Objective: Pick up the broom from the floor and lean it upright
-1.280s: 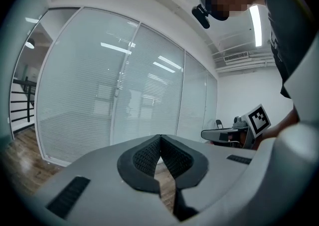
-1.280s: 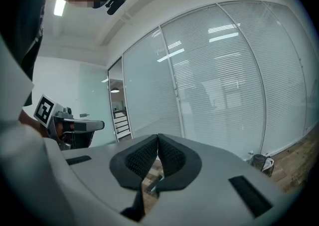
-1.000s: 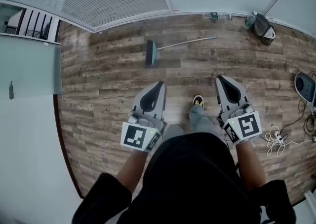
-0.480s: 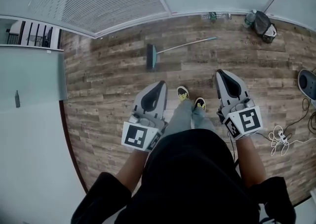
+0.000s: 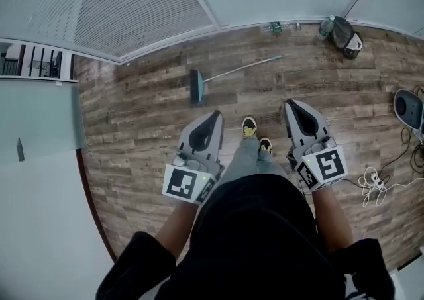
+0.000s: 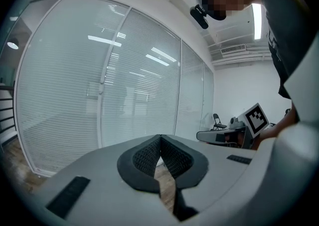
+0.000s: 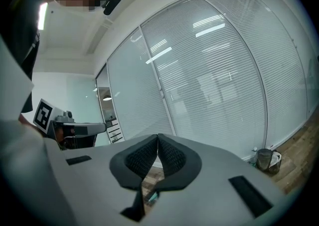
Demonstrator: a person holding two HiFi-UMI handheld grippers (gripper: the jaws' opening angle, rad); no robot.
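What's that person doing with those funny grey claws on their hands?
A person stands on the wooden floor with a gripper in each hand. The left gripper and the right gripper are both shut and hold nothing. The broom they are meant to pick up lies flat on the floor ahead of their feet, near the glass wall. Neither gripper touches it yet.

Both grippers level — closed, empty
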